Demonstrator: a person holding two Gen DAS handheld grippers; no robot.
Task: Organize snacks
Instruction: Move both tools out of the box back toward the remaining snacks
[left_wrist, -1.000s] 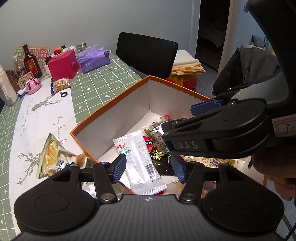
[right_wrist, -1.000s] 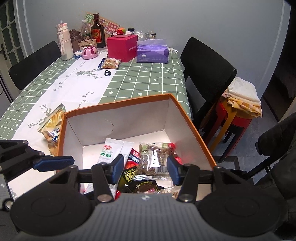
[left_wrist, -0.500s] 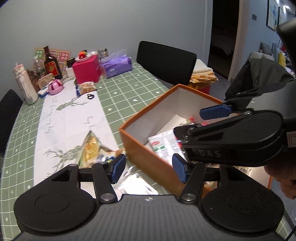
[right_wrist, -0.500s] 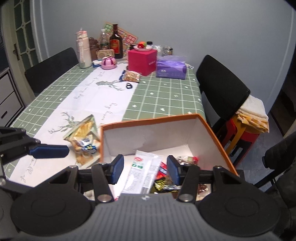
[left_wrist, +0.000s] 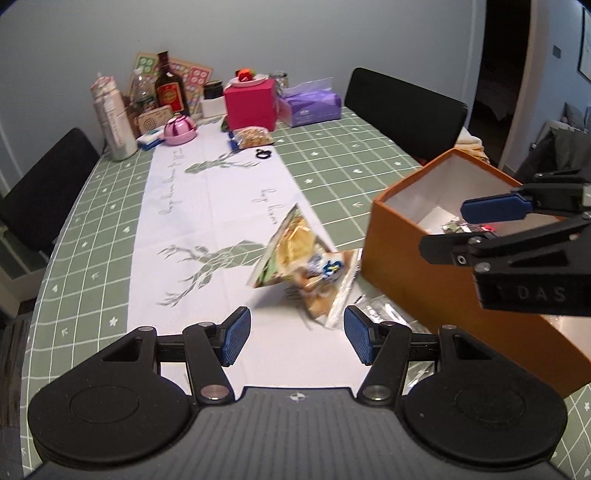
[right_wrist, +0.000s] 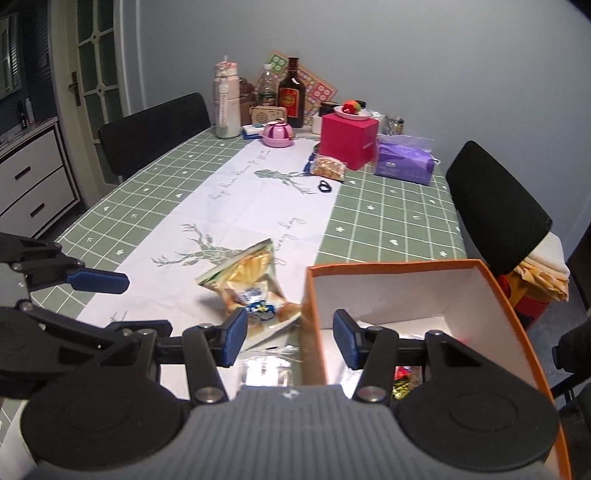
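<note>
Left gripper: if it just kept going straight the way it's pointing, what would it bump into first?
Probably the snack bags lying on the white table runner, just ahead of the left gripper and in line with its open, empty jaws. The orange box sits off to the side. Depth is hard to judge here.

The raised letters "DAS" stand on the side of the right gripper, at the right edge of the left wrist view. Cursive script is printed on the white runner of the table, but its words cannot be made out. Vertical lettering runs down the tall pale bottle in the upper middle of the right wrist view, too small to read. The dark bottle beside it carries a red label, also illegible.
</note>
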